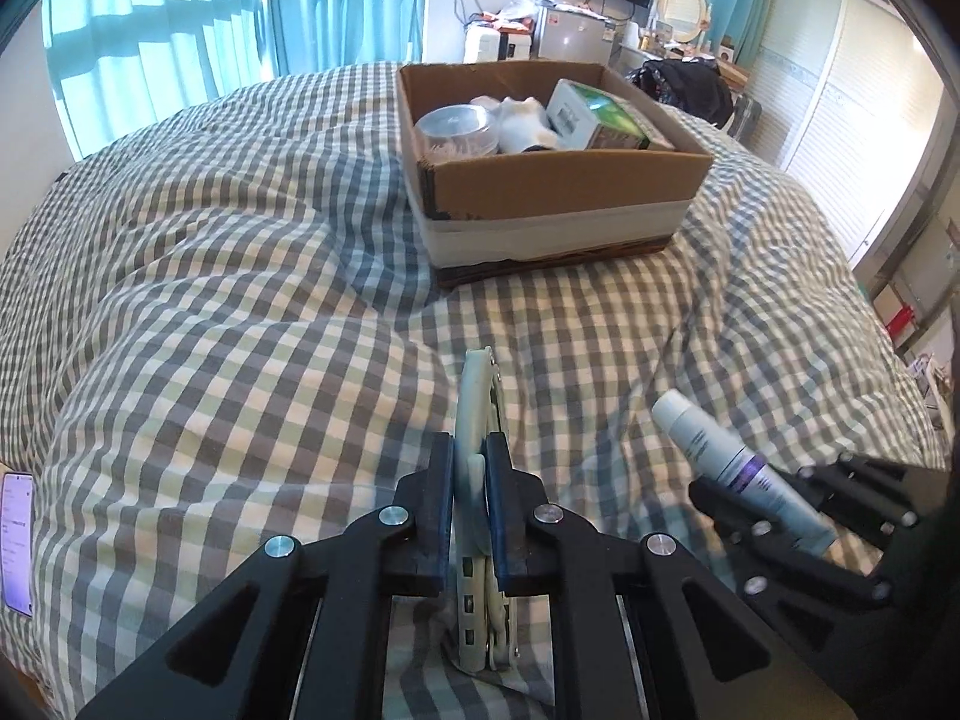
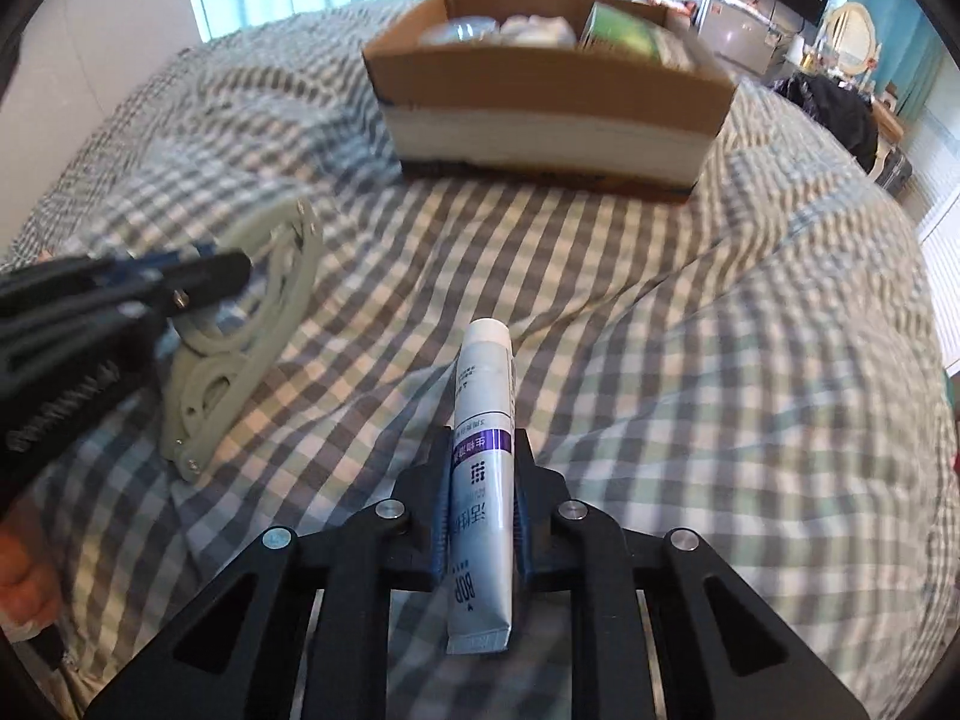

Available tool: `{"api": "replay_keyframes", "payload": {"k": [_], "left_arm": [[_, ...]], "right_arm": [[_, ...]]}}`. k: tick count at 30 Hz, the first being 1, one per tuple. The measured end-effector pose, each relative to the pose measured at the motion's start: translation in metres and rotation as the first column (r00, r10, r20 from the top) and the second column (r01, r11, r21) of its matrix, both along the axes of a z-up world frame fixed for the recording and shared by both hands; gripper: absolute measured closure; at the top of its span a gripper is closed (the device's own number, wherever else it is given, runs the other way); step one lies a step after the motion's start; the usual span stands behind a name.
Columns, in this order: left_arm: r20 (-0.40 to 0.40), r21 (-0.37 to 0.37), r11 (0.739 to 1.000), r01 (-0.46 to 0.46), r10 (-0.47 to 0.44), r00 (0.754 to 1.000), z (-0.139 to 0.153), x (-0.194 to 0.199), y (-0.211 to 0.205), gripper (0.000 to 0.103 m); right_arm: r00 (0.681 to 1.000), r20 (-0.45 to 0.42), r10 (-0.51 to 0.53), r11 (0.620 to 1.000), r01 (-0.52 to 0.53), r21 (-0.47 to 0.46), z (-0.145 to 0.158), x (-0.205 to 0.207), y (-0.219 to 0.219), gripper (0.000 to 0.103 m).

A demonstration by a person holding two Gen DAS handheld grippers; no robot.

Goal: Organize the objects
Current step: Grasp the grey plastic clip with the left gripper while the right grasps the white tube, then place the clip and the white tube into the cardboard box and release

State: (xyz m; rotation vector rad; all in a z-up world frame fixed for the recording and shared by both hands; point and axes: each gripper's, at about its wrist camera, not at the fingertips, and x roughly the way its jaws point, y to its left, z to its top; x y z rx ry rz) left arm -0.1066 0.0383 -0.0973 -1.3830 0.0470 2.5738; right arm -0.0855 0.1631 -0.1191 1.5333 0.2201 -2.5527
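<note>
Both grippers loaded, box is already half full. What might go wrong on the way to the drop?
1. The right gripper pinches the tube near its crimped tail, so the long cap end could swing or slip out.
2. The left gripper grips the folding hanger on a thin edge; it may pivot or unfold.
3. The cardboard box already holds a round container and a green carton, leaving little room for the hanger, which may catch the rim.
</note>
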Motion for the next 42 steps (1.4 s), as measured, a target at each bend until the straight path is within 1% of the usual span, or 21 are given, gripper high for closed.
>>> {"api": "replay_keyframes", "payload": {"k": [6, 9, 13, 18, 20, 23, 26, 29, 32, 38, 42], "left_arm": [[-0.046, -0.008, 1.0, 0.023, -0.024, 0.999, 0.023, 0.008, 0.015, 0.093], [-0.09, -0.025, 0.999, 0.039, -0.041, 0.995, 0.041, 0.007, 0.026, 0.093], [-0.127, -0.024, 0.998, 0.05, -0.053, 0.991, 0.065, -0.002, 0.034, 0.093], [-0.181, 0.002, 0.999, 0.052, -0.05, 0.982, 0.105, -0.027, 0.037, 0.093], [-0.206, -0.003, 0.999, 0.041, -0.04, 0.978, 0.119, -0.039, 0.037, 0.093], [-0.234, 0.005, 1.0, 0.023, -0.021, 0.972, 0.136, -0.064, 0.036, 0.093], [-0.268, 0.008, 1.0, 0.002, 0.001, 0.964, 0.147, -0.093, 0.036, 0.093], [-0.271, 0.013, 1.0, -0.014, 0.017, 0.962, 0.148, -0.127, 0.036, 0.093], [-0.262, 0.015, 1.0, -0.02, 0.023, 0.965, 0.14, -0.165, 0.036, 0.093], [-0.202, 0.015, 1.0, -0.007, 0.01, 0.979, 0.109, -0.23, 0.04, 0.093], [-0.171, 0.003, 1.0, 0.012, -0.011, 0.985, 0.087, -0.254, 0.044, 0.093]], "right_arm": [[0.998, -0.067, -0.013, 1.0, 0.012, -0.015, 0.034, 0.005, 0.014, 0.087], [0.995, -0.101, -0.015, 1.0, 0.013, -0.017, 0.051, 0.005, 0.021, 0.087], [0.987, -0.162, -0.013, 1.0, 0.012, -0.008, 0.079, 0.001, 0.027, 0.087], [0.969, -0.245, 0.003, 1.0, -0.003, 0.0, 0.122, -0.015, 0.032, 0.087], [0.962, -0.272, 0.008, 1.0, -0.01, -0.007, 0.138, -0.025, 0.034, 0.087], [0.952, -0.307, 0.012, 0.999, -0.026, -0.039, 0.16, -0.05, 0.037, 0.087], [0.948, -0.318, 0.026, 0.997, -0.047, -0.057, 0.172, -0.079, 0.036, 0.087], [0.947, -0.318, 0.031, 0.995, -0.058, -0.076, 0.178, -0.114, 0.033, 0.087], [0.948, -0.316, 0.032, 0.994, -0.062, -0.085, 0.173, -0.147, 0.03, 0.087], [0.959, -0.282, 0.001, 0.987, -0.046, -0.152, 0.15, -0.221, 0.028, 0.087], [0.97, -0.241, -0.018, 0.981, -0.03, -0.194, 0.125, -0.26, 0.033, 0.087]]}}
